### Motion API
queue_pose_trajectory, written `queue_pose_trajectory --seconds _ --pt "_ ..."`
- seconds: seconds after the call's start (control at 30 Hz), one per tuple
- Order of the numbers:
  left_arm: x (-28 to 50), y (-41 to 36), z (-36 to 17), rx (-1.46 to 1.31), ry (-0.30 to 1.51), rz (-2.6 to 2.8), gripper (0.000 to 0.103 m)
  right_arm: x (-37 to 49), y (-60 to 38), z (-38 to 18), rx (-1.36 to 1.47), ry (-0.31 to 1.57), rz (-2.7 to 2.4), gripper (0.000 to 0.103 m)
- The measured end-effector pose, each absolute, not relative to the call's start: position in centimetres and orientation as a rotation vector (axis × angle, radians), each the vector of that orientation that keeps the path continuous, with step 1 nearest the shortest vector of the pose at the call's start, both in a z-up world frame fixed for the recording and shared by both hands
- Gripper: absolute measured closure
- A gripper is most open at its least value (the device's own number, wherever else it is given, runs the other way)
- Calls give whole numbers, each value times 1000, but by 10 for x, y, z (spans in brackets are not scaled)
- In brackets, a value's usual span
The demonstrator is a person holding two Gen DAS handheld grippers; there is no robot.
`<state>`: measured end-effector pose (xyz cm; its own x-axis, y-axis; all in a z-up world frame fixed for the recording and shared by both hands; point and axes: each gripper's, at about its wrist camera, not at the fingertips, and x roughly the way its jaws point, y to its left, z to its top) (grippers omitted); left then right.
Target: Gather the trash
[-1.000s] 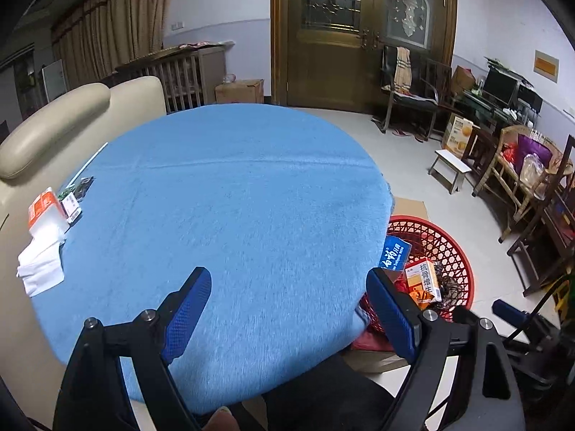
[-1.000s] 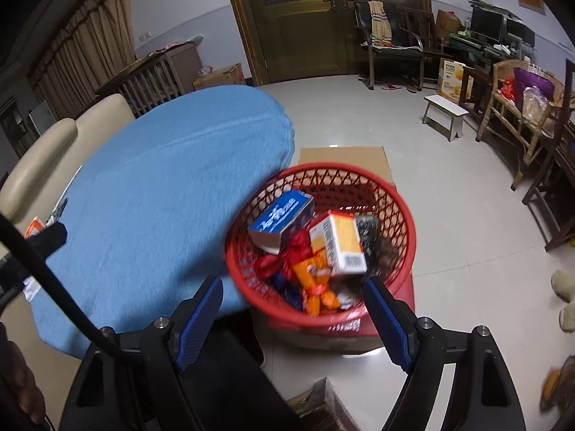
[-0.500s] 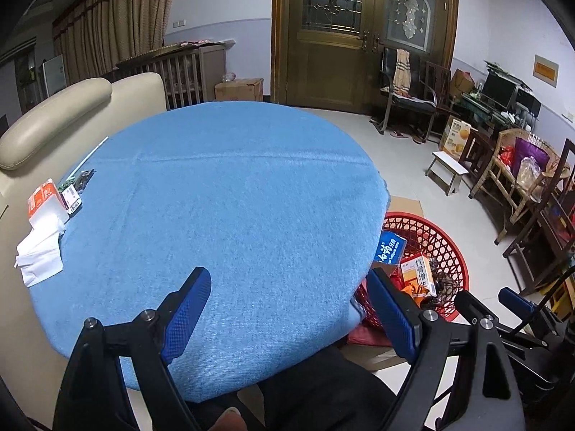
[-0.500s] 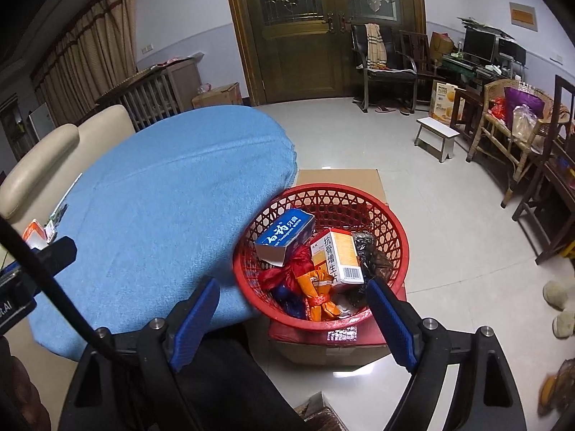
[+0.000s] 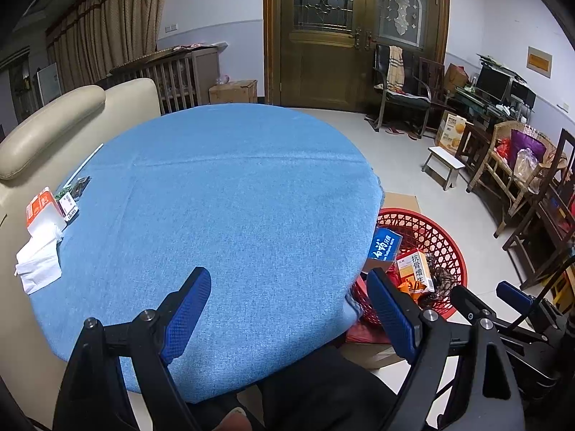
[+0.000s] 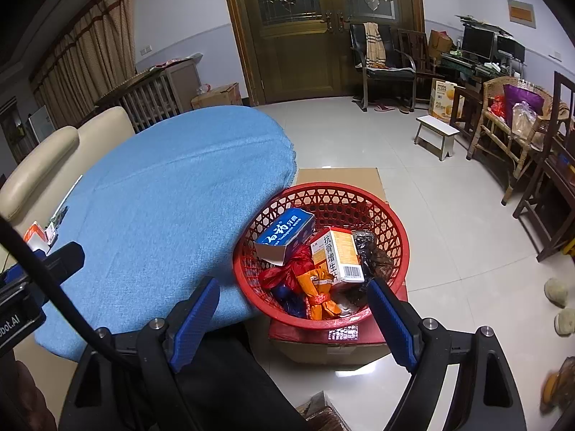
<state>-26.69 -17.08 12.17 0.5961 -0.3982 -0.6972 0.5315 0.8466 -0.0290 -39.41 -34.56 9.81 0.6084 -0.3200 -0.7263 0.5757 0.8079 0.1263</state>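
At far left, a white crumpled tissue [image 5: 37, 264] and an orange-and-white carton [image 5: 42, 208] lie on the round bench covered in blue cloth [image 5: 230, 215]. The left tongs [image 5: 289, 309] hover over the bench's near edge, blue pads apart, nothing between them. Right of the bench, a red plastic lattice basket [image 6: 390, 222] sits on a cardboard box on the floor (it holds a blue toothpaste box [image 6: 285, 231], an orange-and-white medicine box [image 6: 337, 256] and crumpled wrappers). The right tongs [image 6: 293, 318] hang above the basket's near rim, apart and empty.
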Motion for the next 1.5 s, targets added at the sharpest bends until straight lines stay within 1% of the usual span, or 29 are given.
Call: queue_pose_trajectory --seconds 1.5 --pt "-271 -172 122 205 750 -561 14 -397 -343 103 368 747 -548 17"
